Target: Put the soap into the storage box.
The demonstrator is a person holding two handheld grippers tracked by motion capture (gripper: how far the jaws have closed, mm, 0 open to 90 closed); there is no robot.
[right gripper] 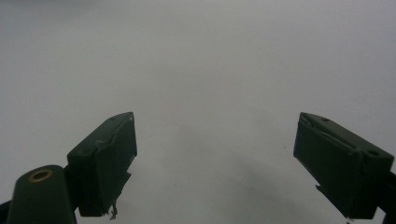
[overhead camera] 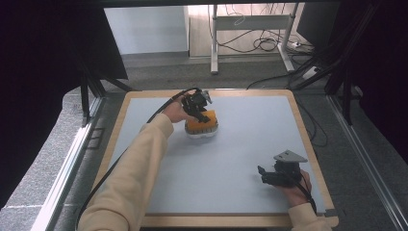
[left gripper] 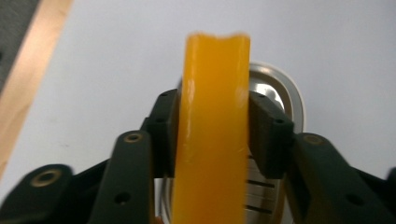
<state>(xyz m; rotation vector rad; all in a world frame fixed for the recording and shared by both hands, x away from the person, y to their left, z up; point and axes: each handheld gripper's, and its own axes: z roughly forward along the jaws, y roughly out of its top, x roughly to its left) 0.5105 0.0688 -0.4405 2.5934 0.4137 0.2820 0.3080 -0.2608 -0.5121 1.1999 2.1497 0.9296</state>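
The left gripper (overhead camera: pixel 199 109) is positioned at the far centre-left of the table (overhead camera: pixel 250 144), directly over a container (overhead camera: pixel 202 126). The right gripper (overhead camera: pixel 269 175) is located near the front right edge, well apart.

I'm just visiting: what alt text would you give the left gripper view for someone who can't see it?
The left gripper has its two black fingers shut on an upright orange slab. Behind the slab sits a shiny oval metal container on a pale grey table, with a wooden edge at the far left.
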